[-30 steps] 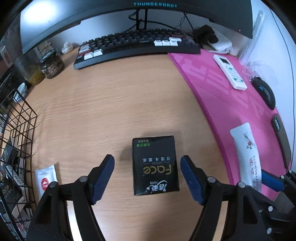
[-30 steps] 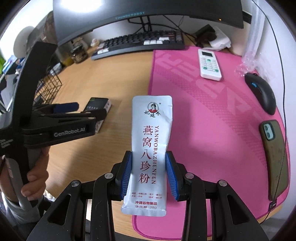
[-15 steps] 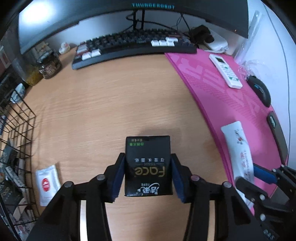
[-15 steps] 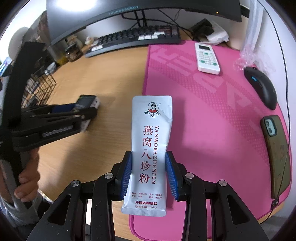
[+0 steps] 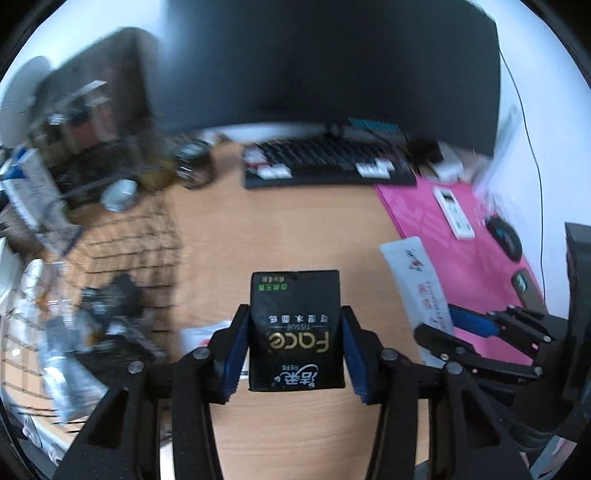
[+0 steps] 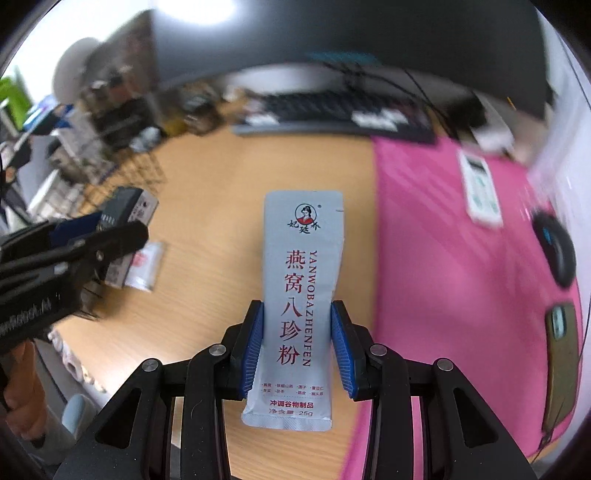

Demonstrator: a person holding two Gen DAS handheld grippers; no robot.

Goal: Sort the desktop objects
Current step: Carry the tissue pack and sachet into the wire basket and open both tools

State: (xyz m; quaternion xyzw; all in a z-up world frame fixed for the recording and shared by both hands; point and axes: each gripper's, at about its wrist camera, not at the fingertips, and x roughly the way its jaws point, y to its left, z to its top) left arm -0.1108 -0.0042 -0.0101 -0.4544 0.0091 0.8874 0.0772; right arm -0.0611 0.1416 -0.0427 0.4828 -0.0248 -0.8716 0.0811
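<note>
Left wrist view: left gripper (image 5: 295, 345) clamped on black tissue pack (image 5: 295, 328), blue pads against both sides, held above wooden desk (image 5: 295, 229); wire basket (image 5: 96, 280) at 9 o'clock, blurred. Right wrist view: right gripper (image 6: 297, 349) pinching white powder sachet (image 6: 301, 288) at its lower part, sachet standing toward 12 o'clock, pink mat (image 6: 443, 258) at 3 o'clock.

Both views are being bent by fisheye distortion, with dark vignetting at the corners. The far edge of the surface (image 5: 295, 221) and the wire basket (image 5: 110, 258) at its left edge are being smeared by motion blur, while the packets held close to the lens are being kept sharp. Glare is being thrown from a bright patch (image 6: 192, 7) overhead; soft shadows are being cast.
</note>
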